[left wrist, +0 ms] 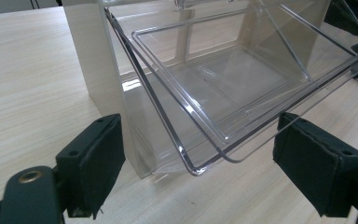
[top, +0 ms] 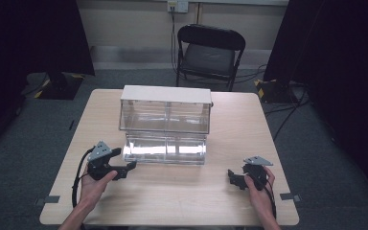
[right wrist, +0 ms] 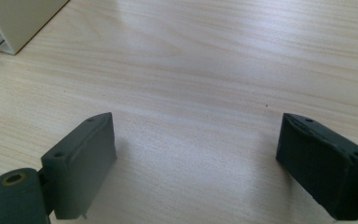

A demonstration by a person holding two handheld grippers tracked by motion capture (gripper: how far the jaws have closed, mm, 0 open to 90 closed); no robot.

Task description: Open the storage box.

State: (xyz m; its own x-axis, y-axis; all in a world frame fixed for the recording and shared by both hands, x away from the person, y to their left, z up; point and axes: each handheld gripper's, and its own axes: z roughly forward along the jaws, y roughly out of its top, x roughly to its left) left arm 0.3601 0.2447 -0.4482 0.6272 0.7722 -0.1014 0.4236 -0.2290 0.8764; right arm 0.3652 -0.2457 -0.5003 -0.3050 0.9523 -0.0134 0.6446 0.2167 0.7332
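Two tongs [top: 133,166] [top: 232,175] agape on a pale wood table [top: 182,196] — grey carpet, black folding chair [top: 210,52] behind.

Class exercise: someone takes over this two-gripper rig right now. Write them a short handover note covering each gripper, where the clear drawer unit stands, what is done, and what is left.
Left gripper: jaws open, holding nothing, close in front of the lower drawer's left corner.
Right gripper: jaws open, empty, over bare table, right of the unit.
Drawer unit: mid-table, clear drawers under a pale top.
Done: the lower drawer is pulled out toward the person; it looks empty.
Left: probably push that drawer back in, or load it; nothing to load is on the table.
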